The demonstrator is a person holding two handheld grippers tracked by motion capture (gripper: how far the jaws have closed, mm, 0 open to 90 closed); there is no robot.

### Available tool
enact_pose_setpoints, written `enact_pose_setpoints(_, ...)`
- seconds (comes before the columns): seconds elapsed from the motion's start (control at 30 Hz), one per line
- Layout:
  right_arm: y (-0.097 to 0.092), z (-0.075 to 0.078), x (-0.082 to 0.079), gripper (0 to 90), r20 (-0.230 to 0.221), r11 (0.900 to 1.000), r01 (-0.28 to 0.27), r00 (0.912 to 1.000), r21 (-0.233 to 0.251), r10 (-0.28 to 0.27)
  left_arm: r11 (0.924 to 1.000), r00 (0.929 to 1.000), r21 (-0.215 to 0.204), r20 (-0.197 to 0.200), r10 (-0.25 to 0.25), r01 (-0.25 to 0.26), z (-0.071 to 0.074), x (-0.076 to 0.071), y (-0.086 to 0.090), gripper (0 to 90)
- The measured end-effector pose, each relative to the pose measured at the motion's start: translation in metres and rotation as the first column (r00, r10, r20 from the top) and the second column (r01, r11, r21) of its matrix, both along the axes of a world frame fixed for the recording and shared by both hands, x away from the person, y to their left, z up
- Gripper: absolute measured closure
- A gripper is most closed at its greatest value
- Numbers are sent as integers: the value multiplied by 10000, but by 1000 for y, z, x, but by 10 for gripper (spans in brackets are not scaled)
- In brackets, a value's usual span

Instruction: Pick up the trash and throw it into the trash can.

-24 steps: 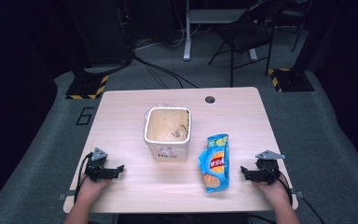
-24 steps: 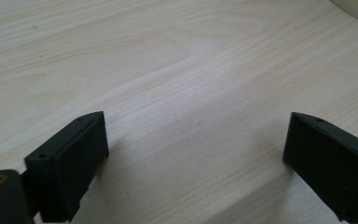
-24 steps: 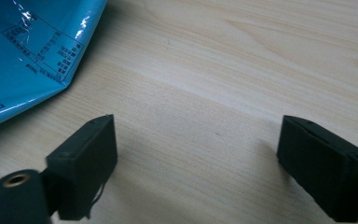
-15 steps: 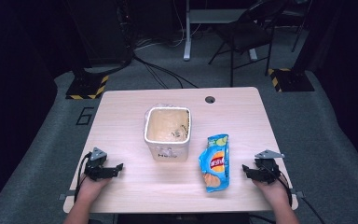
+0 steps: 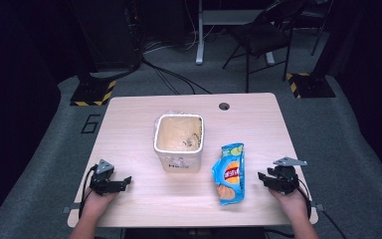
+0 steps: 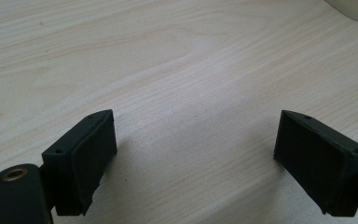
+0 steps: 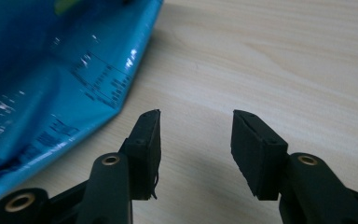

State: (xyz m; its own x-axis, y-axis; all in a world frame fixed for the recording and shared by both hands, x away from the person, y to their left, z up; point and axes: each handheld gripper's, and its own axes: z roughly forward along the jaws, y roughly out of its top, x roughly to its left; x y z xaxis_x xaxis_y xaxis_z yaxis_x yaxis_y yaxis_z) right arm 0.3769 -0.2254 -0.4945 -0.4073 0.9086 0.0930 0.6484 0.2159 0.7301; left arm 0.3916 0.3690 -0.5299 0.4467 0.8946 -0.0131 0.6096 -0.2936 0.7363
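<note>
The counter (image 5: 129,124) is a light wood-grain surface carrying two items. Near its centre stands a white square bin (image 5: 178,143), open at the top, with a clear liner and some debris showing inside. Just to the right of the bin, close but not touching, lies the blue chip bag (image 5: 229,173), flat on the counter with its long axis running roughly from the near edge toward the far edge, slightly tilted. The bag is glossy blue with printed panels and a green patch at its far end; its surface is crinkled and appears partly inflated. The right claw (image 5: 264,177) rests near the right front edge of the counter, pointing left toward the bag, and is the nearer of the two. In the right gripper view, the bag (image 7: 51,84) lies ahead and to the left of the right claw (image 7: 196,140), whose jaws stand partly apart with nothing between them. The left claw (image 5: 123,182) rests near the left front edge, well apart from the bag, with the bin between; in the left gripper view, the left claw (image 6: 191,158) stands wide apart over bare wood.
</note>
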Motion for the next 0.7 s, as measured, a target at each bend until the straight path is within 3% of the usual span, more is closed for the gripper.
enact_pose_setpoints(0.13,6,13,0,535,151,9993,-294,9995,224,291,10000,10000,12,-2,10,-10,0,0,0,124)
enact_pose_setpoints(0.3,20,29,0,536,375,9972,-747,9965,83,743,10000,10000,16,5,27,-27,0,0,0,123)
enact_pose_setpoints(0.7,49,54,5,519,607,9914,-1157,9919,607,1120,10000,10000,4,22,60,-60,0,2,-3,123)
